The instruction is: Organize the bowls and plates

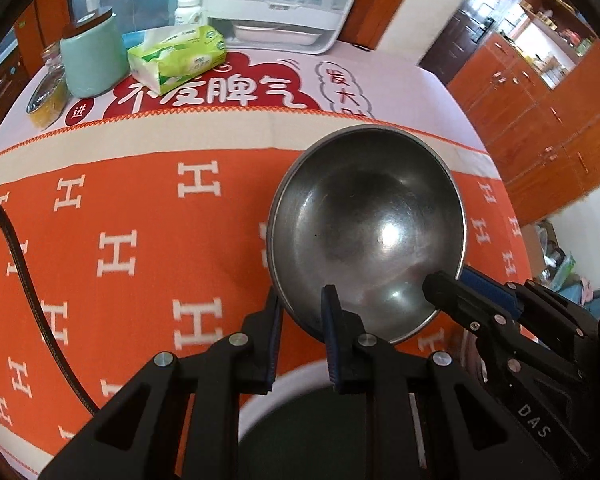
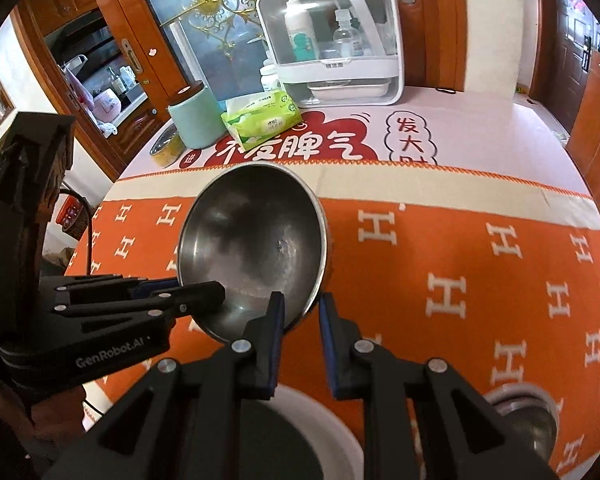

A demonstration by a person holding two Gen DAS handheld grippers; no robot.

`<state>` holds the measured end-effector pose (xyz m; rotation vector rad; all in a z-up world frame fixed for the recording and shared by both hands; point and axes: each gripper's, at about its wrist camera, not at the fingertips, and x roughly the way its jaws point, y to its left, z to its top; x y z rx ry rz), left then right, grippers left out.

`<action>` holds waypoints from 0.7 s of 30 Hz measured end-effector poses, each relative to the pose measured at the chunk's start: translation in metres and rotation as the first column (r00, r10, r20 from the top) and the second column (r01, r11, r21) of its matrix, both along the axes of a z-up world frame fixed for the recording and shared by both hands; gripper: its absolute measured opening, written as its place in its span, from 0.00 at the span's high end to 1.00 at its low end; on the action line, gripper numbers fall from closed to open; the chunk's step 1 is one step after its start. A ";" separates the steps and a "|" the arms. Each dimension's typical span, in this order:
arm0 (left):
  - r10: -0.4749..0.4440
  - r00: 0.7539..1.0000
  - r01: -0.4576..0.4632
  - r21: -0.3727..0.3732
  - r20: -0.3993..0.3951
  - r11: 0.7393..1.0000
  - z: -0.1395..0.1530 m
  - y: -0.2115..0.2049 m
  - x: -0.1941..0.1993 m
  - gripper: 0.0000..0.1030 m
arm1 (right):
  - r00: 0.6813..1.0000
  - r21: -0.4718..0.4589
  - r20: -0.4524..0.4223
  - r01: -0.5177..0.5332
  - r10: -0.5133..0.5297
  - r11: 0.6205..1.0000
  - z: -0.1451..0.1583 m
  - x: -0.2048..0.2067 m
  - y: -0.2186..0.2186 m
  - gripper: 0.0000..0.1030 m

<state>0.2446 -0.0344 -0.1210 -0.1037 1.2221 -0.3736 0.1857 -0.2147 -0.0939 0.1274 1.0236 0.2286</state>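
The steel bowl (image 1: 366, 232) is tilted above the orange cloth (image 1: 140, 208) of the desk (image 2: 480, 136), and both tools grip its near rim. The left hand-held gripper (image 1: 302, 312) has one finger (image 1: 332, 320) inside the bowl and the other outside, so it is clamped on the rim. The right hand-held gripper (image 2: 300, 308) grips the same rim in the same way, from the other side; in the left wrist view it (image 1: 456, 288) enters from the right with one finger tip inside the bowl.

On the body of the left tool, seen from the right wrist, the white words "GenRobot.AI" can be read, and on the right tool, seen from the left wrist, the letters "DAS". The cloth carries a repeated white "H" pattern. Behind it the desk cover shows big white Chinese characters on a red cloud shape (image 2: 296, 144), and a white cloud (image 2: 412, 140) with red characters.

At the far edge stand a mint green canister (image 2: 194, 120), a green tissue pack (image 2: 262, 120) and a white storage box (image 2: 332, 36) with bottles inside. The middle and right part of the cloth is free. Below the grippers, at the near edge, lies a white plate (image 2: 324, 420) with a dark centre, and another metal bowl (image 2: 528, 416) lies at the near right.
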 end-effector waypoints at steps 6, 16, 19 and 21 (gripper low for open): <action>-0.064 0.997 0.064 0.005 0.041 0.998 0.017 -0.014 -0.038 0.83 | 0.999 -0.007 0.009 0.036 -0.035 0.999 0.011 -0.039 -0.013 0.83; -0.124 0.990 0.124 0.015 0.065 0.992 0.033 -0.051 -0.087 0.83 | 0.998 0.019 -0.012 0.060 -0.060 0.998 0.021 -0.087 -0.053 0.83; -0.126 0.990 0.126 0.012 0.070 0.992 0.037 -0.066 -0.097 0.83 | 0.998 0.019 -0.010 0.067 -0.067 0.998 0.025 -0.096 -0.065 0.83; -0.128 0.989 0.127 0.013 0.074 0.992 0.040 -0.077 -0.102 0.83 | 0.998 0.014 -0.010 0.068 -0.068 0.998 0.027 -0.101 -0.076 0.83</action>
